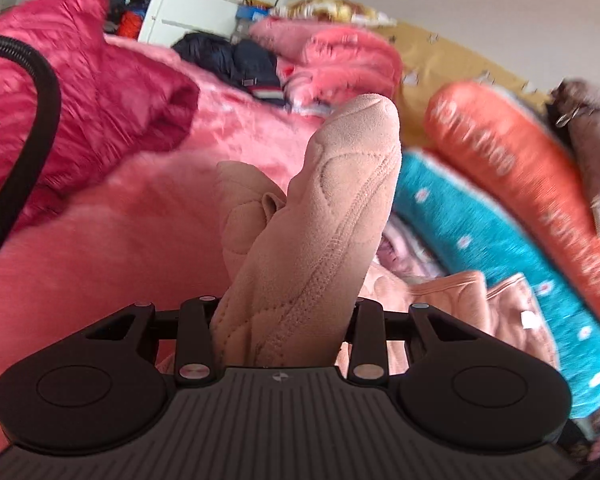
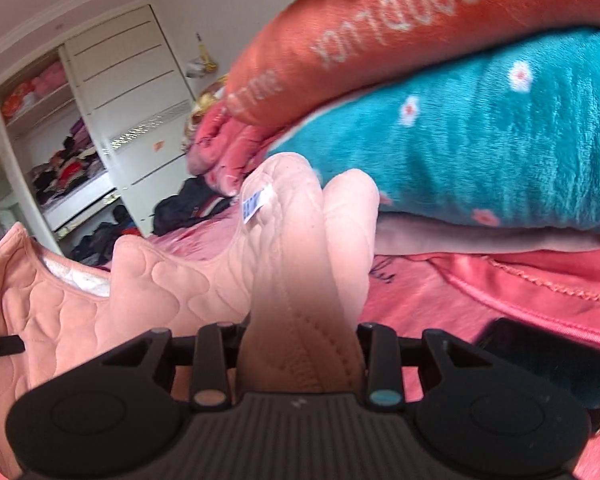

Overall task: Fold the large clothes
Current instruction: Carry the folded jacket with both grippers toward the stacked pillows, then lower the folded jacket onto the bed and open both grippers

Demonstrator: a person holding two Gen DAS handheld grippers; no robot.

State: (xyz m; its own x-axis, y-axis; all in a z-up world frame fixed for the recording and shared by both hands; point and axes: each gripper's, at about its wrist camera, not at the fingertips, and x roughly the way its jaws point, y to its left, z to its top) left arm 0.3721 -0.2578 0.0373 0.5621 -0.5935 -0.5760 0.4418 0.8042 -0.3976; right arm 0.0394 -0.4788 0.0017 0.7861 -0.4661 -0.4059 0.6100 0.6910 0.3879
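Bunched between the jaws of the left gripper (image 1: 284, 320) is a thick fold of the peach quilted garment (image 1: 320, 216), clamped and standing up ahead of the fingers; the right gripper (image 2: 300, 344) is likewise closed on another bunch of the same garment, whose white tag (image 2: 256, 202) sits just past its jaws, with the rest of the cloth draping off to the left of them. Beneath and ahead of both pairs of jaws spreads a pink plush blanket (image 1: 112, 220). Right of the left jaws, and above the right ones, lies a stack with a teal flowered blanket (image 2: 480, 152) under an orange lettered one (image 2: 380, 40); a crimson puffer jacket (image 1: 88, 92) lies left of the left jaws. I judge this the carrying step of a fold: next, both held edges want laying down evenly over the spread cloth before release
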